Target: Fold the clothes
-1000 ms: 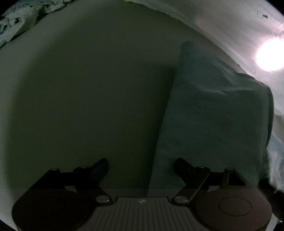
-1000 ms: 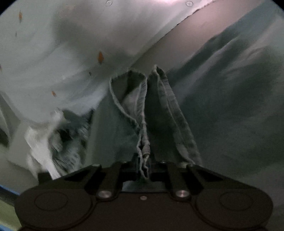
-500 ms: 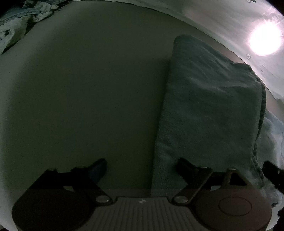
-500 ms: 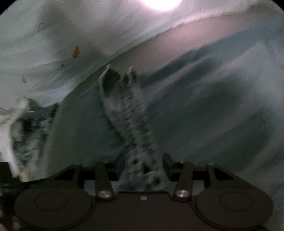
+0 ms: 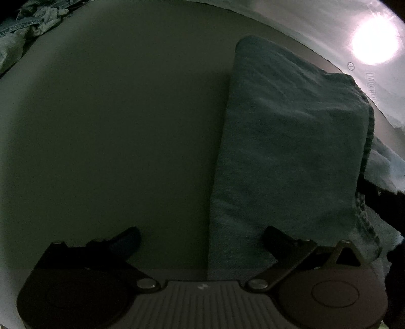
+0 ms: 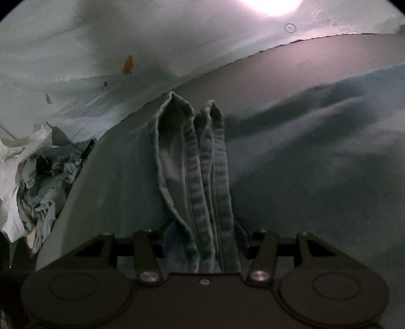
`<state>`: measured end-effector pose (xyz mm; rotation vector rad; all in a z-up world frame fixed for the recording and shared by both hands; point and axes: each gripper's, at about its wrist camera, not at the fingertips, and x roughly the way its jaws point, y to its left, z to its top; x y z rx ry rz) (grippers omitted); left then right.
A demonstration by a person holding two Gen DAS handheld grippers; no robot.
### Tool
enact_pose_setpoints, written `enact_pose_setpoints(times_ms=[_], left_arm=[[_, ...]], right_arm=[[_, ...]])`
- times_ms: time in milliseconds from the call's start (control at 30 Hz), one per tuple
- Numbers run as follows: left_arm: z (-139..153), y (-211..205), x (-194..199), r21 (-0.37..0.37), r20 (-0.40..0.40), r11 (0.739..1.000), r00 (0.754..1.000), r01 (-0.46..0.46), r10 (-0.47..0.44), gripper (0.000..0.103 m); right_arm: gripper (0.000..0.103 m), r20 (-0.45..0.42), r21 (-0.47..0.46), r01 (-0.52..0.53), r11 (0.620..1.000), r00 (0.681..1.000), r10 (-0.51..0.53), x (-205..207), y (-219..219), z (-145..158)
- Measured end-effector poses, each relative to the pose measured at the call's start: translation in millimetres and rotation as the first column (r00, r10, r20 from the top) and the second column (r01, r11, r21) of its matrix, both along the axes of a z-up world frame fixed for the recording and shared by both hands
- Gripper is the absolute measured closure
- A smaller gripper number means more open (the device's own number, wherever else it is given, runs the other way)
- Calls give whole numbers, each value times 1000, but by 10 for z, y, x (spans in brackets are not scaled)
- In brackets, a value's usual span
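Observation:
A folded grey-blue denim garment (image 5: 291, 157) lies on the dark table, right of centre in the left wrist view. My left gripper (image 5: 202, 238) is open and empty, its right finger over the garment's near left edge. In the right wrist view the garment's bunched hem edges (image 6: 202, 182) stand up between my right gripper's (image 6: 205, 238) fingers. The jaws have parted and the hem sits loosely between them. The rest of the garment (image 6: 316, 164) spreads to the right.
A pile of crumpled clothes (image 6: 38, 182) lies at the left in the right wrist view and shows at the top left in the left wrist view (image 5: 27, 17). A white printed sheet (image 6: 126, 50) covers the far side. A bright light glare (image 5: 374, 43) shows at top right.
My right gripper has opened from a tight pinch on the hem and shifted; the hem layers now stand looser. My left gripper has stayed open, shifting slightly against the garment.

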<state>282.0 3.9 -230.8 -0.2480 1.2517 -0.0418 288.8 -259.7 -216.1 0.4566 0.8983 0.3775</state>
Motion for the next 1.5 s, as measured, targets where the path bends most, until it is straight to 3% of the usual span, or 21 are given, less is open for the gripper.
enact_pose_setpoints(times_ms=[100,200,233,267,333,400,533,633,733,800,867,933,967,1067,1133,1267,1333,1500], left_arm=[[3,-3,14,2,-4,1000,1000,-7,7,0],[6,-10,31,7,-9,1000,1000,-16,16,0],[7,-13,38,9,-11,1000,1000,-20,20,0],[8,-17,48,13,-14,1000,1000,-25,25,0],[10,-27,66,21,-19,999,999,-35,35,0],[14,-38,85,30,-25,999,999,-46,47,0],[126,-29,141,74,2,993,996,-92,92,1],[352,-71,172,135,86,986,993,-96,85,2],[443,-253,192,174,119,985,993,-17,-4,1],[341,-427,94,243,97,968,991,67,-93,1],[183,-520,-58,302,69,946,987,117,-144,1],[83,-554,-150,342,53,929,985,138,-166,1],[65,-540,-162,353,53,926,985,134,-163,0],[34,-384,-140,282,34,957,996,75,-88,0],[22,-300,-167,242,34,970,998,34,-43,0],[64,-329,-212,269,38,962,998,39,-51,1],[132,-335,-226,295,49,955,998,23,-39,1],[411,-418,-214,296,136,955,990,-9,-33,1]], right_arm=[[46,-29,95,-3,995,1000,6,84,-4,-41],[56,-69,276,-59,959,994,81,114,10,-118],[60,-60,292,-77,953,993,99,104,31,-119],[63,-57,281,-83,956,993,103,102,51,-119],[86,-79,222,-62,973,994,81,125,68,-139],[89,-67,168,-55,984,996,67,114,72,-111],[91,110,-72,-159,985,980,167,-68,319,295],[91,220,-87,-134,987,964,150,-207,178,695],[91,284,-154,-55,987,954,97,-348,-89,998],[91,261,-224,4,975,964,56,-406,-264,982],[88,136,-249,52,967,991,-18,-357,-454,721],[74,13,-310,94,946,995,-95,-315,-527,376],[69,-4,-339,97,936,995,-104,-337,-525,237],[65,33,-344,142,928,990,-139,-440,-501,171],[57,35,-353,159,922,987,-156,-487,-512,177],[41,48,-393,145,908,989,-138,-640,-649,152],[29,45,-403,150,903,988,-145,-692,-689,152],[23,46,-360,147,921,989,-140,-838,-929,247]])
